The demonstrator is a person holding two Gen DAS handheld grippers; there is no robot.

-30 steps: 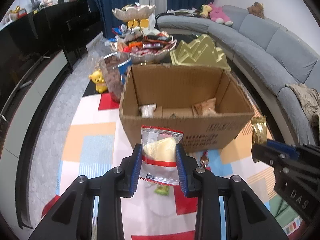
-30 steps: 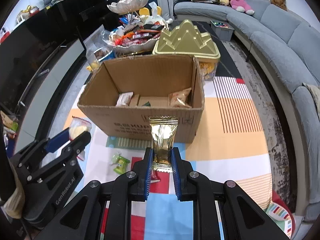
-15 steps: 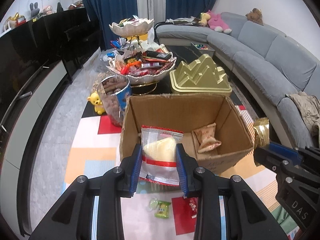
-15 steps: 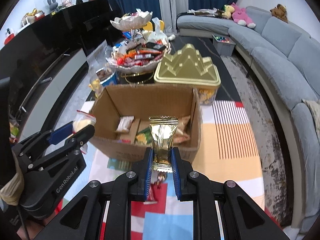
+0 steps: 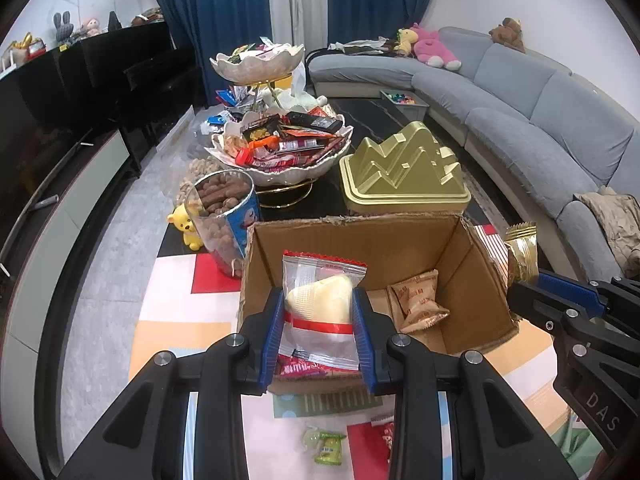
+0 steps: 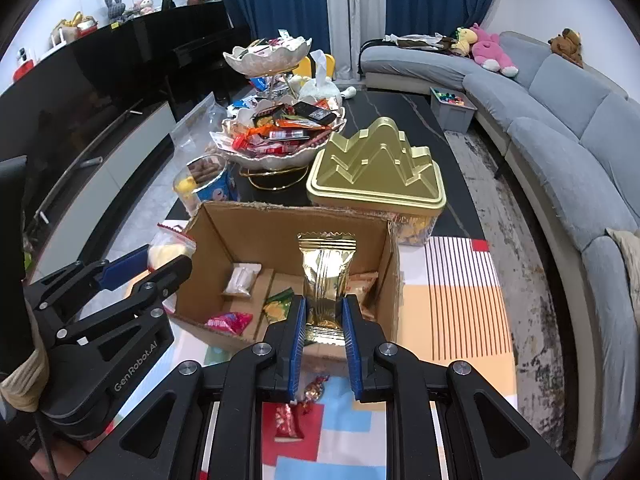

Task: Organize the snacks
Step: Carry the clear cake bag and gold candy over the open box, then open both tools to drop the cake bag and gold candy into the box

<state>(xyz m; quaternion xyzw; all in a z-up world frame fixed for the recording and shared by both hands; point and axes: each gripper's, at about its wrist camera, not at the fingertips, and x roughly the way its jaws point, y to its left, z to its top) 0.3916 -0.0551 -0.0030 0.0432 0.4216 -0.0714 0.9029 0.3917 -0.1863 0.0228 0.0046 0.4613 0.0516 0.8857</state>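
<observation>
Blue curtains and a long grey sofa [image 5: 560, 104] frame a living room where a dark desk [image 6: 400, 108] carries a patterned mat [image 6: 460, 292] and an open cardboard box [image 5: 360, 240]. Over the box's near wall, the left tool [image 5: 318, 332] points forward and slightly down, its blue pads closed on a clear packet [image 5: 320, 300] with a pale yellow snack inside and a red serrated top edge; the packet stands upright above the box's near-left part. Beside it on the right, the right tool [image 6: 323, 340] is held level with it, its pads clamped on the lower end of a gold-wrapped bar [image 6: 326, 276], which stands upright above the box's near-right part. Both snacks are held in the air, not resting on anything.

Inside the box lie a tan biscuit packet [image 5: 420, 304], a white packet [image 6: 242, 280], a green and yellow packet [image 6: 278, 304] and a pink packet [image 6: 228, 322]. On the mat in front of the box lie a small green candy [image 5: 326, 444], a red packet [image 6: 288, 422] and a foil-wrapped sweet [image 6: 314, 390].

Behind the box stand a gold mountain-shaped tin [image 6: 376, 172], a two-tier shell-shaped dish [image 5: 280, 148] heaped with snacks, and a clear tub [image 5: 224, 220] of brown sweets with a yellow bear figure [image 5: 186, 226] just beside it.
</observation>
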